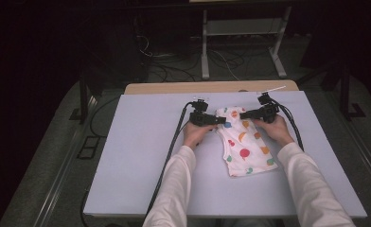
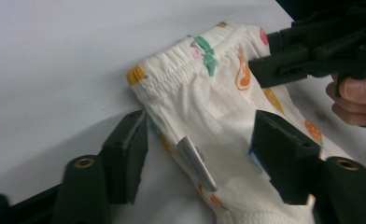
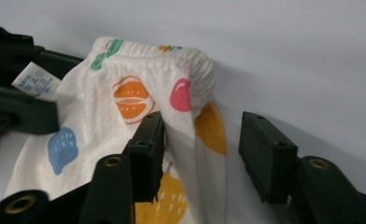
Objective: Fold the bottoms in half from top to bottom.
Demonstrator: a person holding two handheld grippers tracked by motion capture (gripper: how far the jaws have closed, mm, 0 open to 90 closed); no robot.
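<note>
Two white sleeves [image 1: 311, 189] come in from the near edge of the pale grey table [image 1: 141, 156], each hand holding a black gripper over a small pair of white shorts [image 1: 244, 144] printed with coloured fruit. The shorts lie flat a little right of the table's middle, their hem end nearest the person and the elastic waistband [image 2: 186, 65] at the far end. The left gripper [image 1: 217, 120] lies at the left corner of that waistband; in the left gripper view its jaws stand partly open, one pad on bare table just beside the cloth edge and the other over the fabric, with the side seam and a small white label [image 2: 196, 161] between them, and I cannot tell whether the pads press on the cloth. The right gripper [image 1: 246, 114] sits at the waistband's right corner; in the right gripper view its jaws are also partly open, straddling the folded edge of the shorts, the left pad resting against the cloth and the right pad standing clear of it over the table. Black cables [image 1: 174, 142] trail back from both grippers toward the person. Beyond the table a wooden edge and a metal frame stand on a dark floor
</note>
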